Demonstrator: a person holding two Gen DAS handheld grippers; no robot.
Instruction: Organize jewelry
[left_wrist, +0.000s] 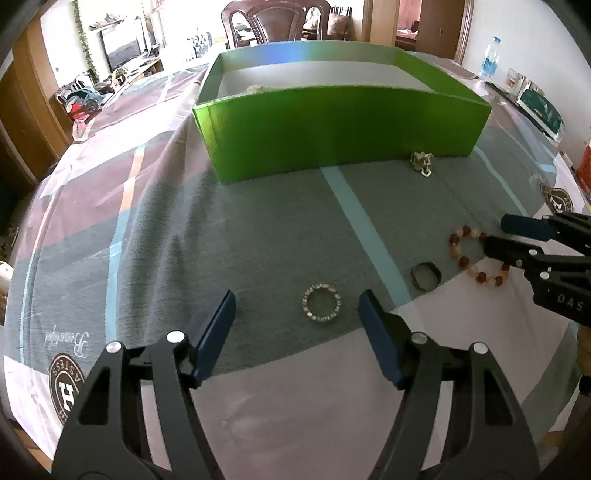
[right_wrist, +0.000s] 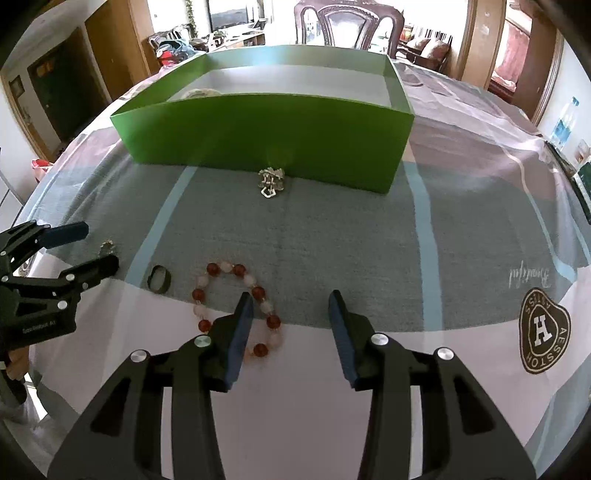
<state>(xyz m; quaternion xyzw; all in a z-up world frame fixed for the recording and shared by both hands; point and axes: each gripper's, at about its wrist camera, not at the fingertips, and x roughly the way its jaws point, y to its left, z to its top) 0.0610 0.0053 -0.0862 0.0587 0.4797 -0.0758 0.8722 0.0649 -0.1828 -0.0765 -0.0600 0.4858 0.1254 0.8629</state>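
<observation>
Both hand-held grippers gape wide: left (left_wrist: 297, 325) around silver ring (left_wrist: 321, 302), right (right_wrist: 291, 328) beside beaded bracelet (right_wrist: 236, 306).

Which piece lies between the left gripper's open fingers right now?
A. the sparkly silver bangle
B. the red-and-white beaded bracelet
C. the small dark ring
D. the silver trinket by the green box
A: in the left wrist view the sparkly silver bangle lies on the cloth between the open fingers of the left gripper, with no contact; the other pieces lie off to its right.
</observation>
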